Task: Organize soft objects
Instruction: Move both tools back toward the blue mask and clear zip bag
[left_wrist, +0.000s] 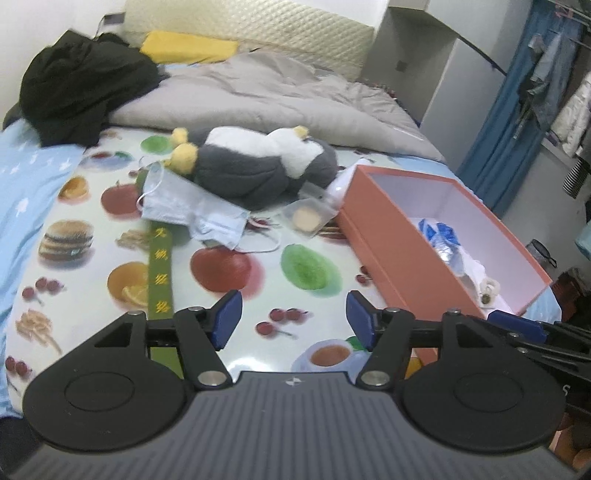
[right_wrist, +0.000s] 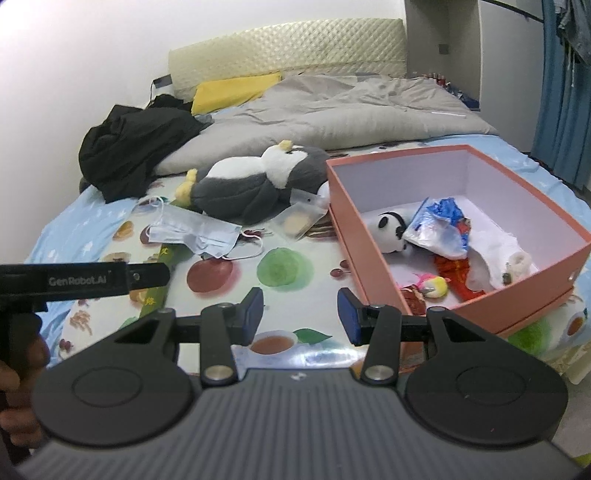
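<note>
Both grippers hover over a bed covered w/ a glossy fruit-and-burger print sheet (left_wrist: 221, 280). Left gripper (left_wrist: 293, 319): blue-padded jaws spread wide, nothing between them. Right gripper (right_wrist: 300, 315): likewise parted and empty, near the sheet's front edge, just left of the box.

Mid-sheet lies a fuzzy grey-and-white plush penguin (left_wrist: 258, 162) on its side, yellow feet toward the left edge. Just in front of it sit crumpled pale-blue pleated face masks (left_wrist: 188, 212) w/ thin ear loops, overlapping a flat green embroidered strap (left_wrist: 160, 273) that runs toward the front edge. A clear zip pouch (left_wrist: 308, 214) holding a round tan puff rests between penguin and box.

At the sheet's right side stands a rigid salmon-pink cardboard box (right_wrist: 354, 221) (white inside), open-topped. Inside: a small plush panda (right_wrist: 389, 230), a crinkly blue-and-clear plastic bag (right_wrist: 437, 229), red fabric (right_wrist: 452, 271), and a white cloth (right_wrist: 496, 251).

Toward the headboard: rumpled grey duvet (left_wrist: 266, 92), heaped black garment (left_wrist: 81, 85) at back-left corner, yellow pillow (left_wrist: 188, 46).
</note>
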